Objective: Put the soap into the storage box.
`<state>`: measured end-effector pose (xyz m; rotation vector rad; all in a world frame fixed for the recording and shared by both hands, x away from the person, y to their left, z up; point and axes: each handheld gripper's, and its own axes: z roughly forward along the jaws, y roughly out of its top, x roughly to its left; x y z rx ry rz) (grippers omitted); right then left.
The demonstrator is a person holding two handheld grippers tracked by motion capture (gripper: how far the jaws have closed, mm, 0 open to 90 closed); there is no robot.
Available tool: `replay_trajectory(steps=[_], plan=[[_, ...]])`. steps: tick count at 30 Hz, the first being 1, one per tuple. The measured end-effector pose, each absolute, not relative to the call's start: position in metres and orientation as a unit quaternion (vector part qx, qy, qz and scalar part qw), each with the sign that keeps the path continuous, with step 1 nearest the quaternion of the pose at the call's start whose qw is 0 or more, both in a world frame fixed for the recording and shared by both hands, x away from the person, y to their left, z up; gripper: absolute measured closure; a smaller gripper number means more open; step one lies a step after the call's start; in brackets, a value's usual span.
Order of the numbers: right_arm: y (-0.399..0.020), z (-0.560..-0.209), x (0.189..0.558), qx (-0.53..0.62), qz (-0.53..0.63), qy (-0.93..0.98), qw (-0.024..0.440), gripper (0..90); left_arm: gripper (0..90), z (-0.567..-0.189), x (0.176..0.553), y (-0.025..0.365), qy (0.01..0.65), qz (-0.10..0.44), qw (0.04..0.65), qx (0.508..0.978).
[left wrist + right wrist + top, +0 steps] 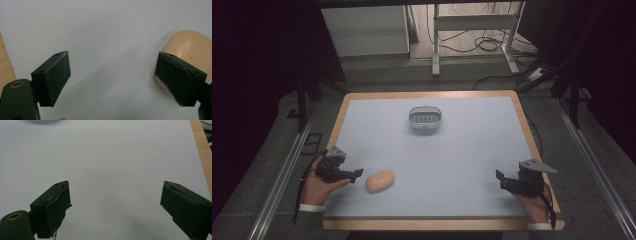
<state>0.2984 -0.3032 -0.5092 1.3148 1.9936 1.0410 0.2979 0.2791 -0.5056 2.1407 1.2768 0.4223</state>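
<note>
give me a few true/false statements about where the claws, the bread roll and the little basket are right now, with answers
1. The left claw is shut on the bread roll. False: its jaws are wide apart and the roll lies beside it, past one jaw.
2. The right claw is open with nothing between its jaws. True.
3. The small white basket sits toward the far side of the table. True.
4. The roll is inside the basket. False: it lies on the table near the left claw, well apart from the basket.
5. The right claw is touching the basket. False: it is near the table's front right corner.
</note>
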Motion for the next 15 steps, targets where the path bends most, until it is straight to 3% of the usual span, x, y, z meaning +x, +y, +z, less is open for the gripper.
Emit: replay_trajectory(steps=[15], plan=[[-0.313,-0.507,0.289,0.495,0.389,0.729,0.268,9.4,16.3,-0.485,0.302,0.267,0.443,0.132,0.306,0.832]])
